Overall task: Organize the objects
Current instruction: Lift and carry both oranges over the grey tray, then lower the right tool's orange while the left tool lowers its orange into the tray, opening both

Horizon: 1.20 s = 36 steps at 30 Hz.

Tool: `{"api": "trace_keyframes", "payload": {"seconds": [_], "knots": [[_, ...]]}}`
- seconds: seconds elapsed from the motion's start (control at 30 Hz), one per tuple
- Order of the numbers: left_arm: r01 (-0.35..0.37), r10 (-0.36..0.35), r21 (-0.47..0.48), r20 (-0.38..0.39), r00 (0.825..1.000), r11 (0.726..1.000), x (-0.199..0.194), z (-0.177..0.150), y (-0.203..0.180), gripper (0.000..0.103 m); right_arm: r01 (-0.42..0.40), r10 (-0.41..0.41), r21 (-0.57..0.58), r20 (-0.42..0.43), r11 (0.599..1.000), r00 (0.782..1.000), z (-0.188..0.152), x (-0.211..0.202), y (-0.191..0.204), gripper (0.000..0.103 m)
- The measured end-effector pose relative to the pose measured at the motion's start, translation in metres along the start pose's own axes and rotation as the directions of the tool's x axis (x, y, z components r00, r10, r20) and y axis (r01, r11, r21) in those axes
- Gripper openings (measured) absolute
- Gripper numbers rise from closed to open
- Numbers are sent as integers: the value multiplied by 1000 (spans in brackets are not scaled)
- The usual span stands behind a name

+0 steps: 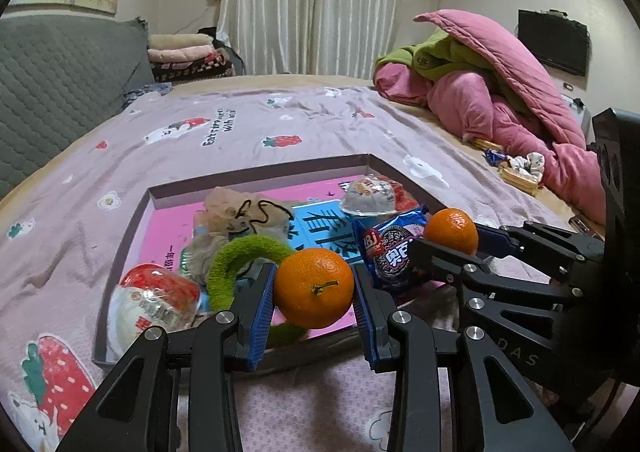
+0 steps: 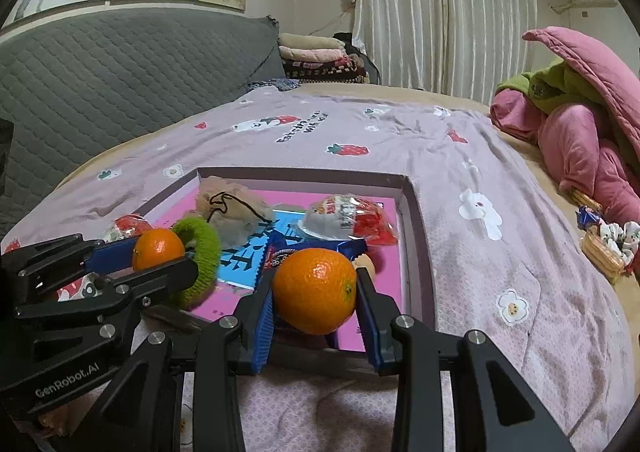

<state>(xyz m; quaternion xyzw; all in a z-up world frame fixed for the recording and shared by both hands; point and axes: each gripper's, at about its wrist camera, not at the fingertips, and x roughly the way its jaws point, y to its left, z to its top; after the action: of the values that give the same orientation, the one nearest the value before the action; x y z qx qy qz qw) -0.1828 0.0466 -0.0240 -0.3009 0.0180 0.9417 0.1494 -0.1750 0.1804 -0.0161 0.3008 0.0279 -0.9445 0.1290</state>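
Clearly, in the left wrist view, the left gripper (image 1: 314, 288) pinches an orange (image 1: 314, 288) between its blue pads, held over the near edge of a shallow box (image 1: 256, 173) on the bed (image 1: 280, 123). A green ring (image 1: 240, 260) lies at nine o'clock of that fruit, a wrapped snack (image 1: 154, 302) further toward eight o'clock, a blue cookie packet (image 1: 394, 248) at two o'clock. The right gripper (image 1: 450, 230) shows at three o'clock, clamped on a second orange (image 1: 450, 230).

From the right wrist view, the right gripper (image 2: 315, 290) squeezes its fruit (image 2: 315, 290) above the box's near right corner; the left gripper (image 2: 158, 250) sits at nine o'clock with its load (image 2: 158, 250).

Judging by the crowded box, each fruit probably wants a bare patch of the pink floor. Lowering until it rests before easing the pads apart should stop it rolling. Going one hand at a time would keep the tools from bumping.
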Motion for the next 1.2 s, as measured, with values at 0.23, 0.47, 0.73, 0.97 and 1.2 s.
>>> {"api": "trace_keyframes", "payload": {"seconds": [0.23, 0.47, 0.73, 0.97, 1.2], "knots": [[25, -25, 20, 3, 1000, 999, 3, 2, -11, 38, 13, -12, 25, -2, 1000, 1000, -2, -2, -10, 37], [37, -37, 28, -10, 999, 999, 11, 1, -17, 38, 22, -21, 58, -17, 998, 1000, -5, -2, -21, 37], [47, -46, 16, -34, 998, 999, 20, 1, -16, 38, 21, -18, 63, -51, 998, 999, -7, 5, -22, 37], [49, -49, 10, -49, 998, 999, 24, -1, -14, 38, 23, -19, 79, -55, 997, 998, -8, 3, -25, 37], [53, -52, 5, -56, 997, 999, 26, -3, -13, 38, 27, -22, 82, -62, 996, 998, -7, 4, -26, 38]]}}
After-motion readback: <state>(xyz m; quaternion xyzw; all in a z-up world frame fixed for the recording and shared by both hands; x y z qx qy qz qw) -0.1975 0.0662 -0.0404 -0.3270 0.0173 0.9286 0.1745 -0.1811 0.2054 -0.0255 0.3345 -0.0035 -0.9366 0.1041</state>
